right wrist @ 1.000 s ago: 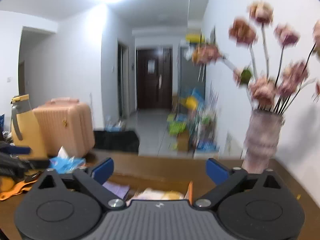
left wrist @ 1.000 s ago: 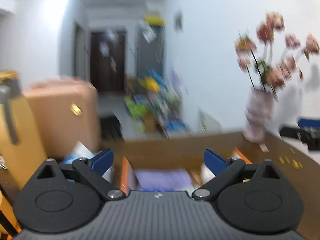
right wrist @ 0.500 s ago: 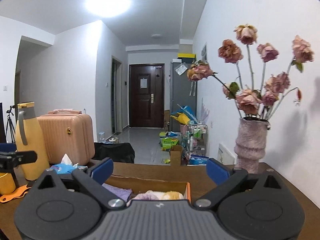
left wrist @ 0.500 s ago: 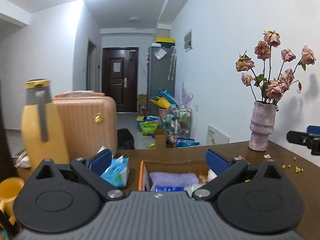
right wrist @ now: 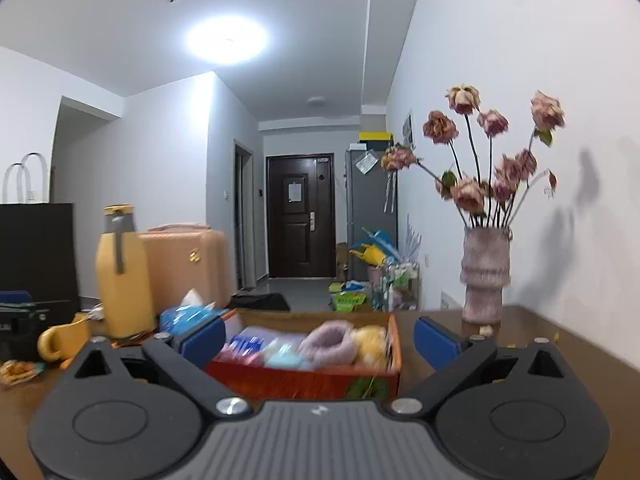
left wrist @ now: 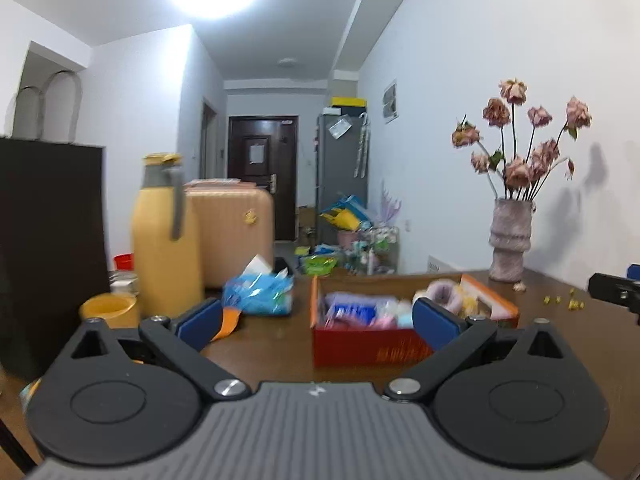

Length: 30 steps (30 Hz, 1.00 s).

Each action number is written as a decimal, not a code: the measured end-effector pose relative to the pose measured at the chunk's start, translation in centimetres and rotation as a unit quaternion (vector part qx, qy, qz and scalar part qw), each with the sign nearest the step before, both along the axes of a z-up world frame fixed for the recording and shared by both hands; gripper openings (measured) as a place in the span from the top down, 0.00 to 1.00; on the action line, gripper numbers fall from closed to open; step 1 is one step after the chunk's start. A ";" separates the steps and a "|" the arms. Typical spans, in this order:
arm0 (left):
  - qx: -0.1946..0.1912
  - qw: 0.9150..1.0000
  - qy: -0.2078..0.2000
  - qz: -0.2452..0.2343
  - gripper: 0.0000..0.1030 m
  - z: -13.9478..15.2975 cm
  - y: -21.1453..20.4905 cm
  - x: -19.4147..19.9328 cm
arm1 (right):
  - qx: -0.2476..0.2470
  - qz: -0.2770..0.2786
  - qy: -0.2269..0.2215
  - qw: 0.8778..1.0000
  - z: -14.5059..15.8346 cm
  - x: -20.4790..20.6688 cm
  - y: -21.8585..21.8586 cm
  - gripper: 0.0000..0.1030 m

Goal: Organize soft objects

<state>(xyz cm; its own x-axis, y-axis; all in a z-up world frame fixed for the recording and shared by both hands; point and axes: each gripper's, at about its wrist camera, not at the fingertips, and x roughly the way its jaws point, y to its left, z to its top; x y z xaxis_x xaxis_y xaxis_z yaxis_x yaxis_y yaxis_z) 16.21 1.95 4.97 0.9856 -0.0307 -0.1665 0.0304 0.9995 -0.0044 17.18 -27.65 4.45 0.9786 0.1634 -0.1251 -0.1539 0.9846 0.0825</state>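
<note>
An orange-red cardboard box [left wrist: 368, 346] [right wrist: 296, 380] stands on the brown table, filled with soft things: a purple plush piece [right wrist: 330, 340], a yellow plush [right wrist: 370, 344], and blue and pink packets [left wrist: 352, 312]. My left gripper [left wrist: 316, 322] is open and empty, a short way in front of the box. Facing the same box from its right side, my right gripper [right wrist: 318, 338] is also open and holds nothing. The other gripper shows at the frame edge in each wrist view.
A blue tissue pack [left wrist: 258, 294] lies left of the box. A yellow flask [left wrist: 166, 236] and yellow mug [left wrist: 110, 310] stand at far left. A vase of dried roses [right wrist: 484, 276] stands at the back right by the wall. Small yellow crumbs [left wrist: 560, 302] dot the table.
Both grippers have pulled back and risen from the box, so its front wall and contents now show. Both stay open and empty.
</note>
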 end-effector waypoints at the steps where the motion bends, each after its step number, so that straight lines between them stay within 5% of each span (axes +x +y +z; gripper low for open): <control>1: 0.003 1.000 0.000 -0.004 0.00 -0.5 0.1 -1.1 | 0.007 0.000 0.000 1.000 -0.6 -1.2 0.1 0.01; 6: 0.030 0.999 -0.021 -0.004 0.00 -2.2 -0.1 -7.2 | 0.001 -0.020 0.013 1.000 -3.0 -7.0 1.6 0.01; 12: 0.014 1.000 -0.014 -0.013 0.00 -3.2 0.9 -13.9 | 0.000 -0.027 0.014 1.000 -4.5 -14.5 2.3 0.01; 16: 0.014 1.000 -0.013 -0.012 0.00 -3.5 1.0 -14.7 | 0.046 -0.023 0.026 0.998 -5.5 -17.1 2.6 0.01; 30: 0.005 1.000 -0.028 -0.001 0.00 -3.1 1.5 -14.9 | 0.011 -0.008 0.007 1.000 -4.8 -17.4 5.0 0.00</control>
<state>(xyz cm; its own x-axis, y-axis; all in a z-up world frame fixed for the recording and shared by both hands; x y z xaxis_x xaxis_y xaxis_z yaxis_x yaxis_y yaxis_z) 1.30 3.44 1.87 0.9934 -0.0320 -0.1104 0.0329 0.9994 0.0066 -0.24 -22.61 -0.30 0.9792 0.1515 -0.1348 -0.1377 0.9847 0.1064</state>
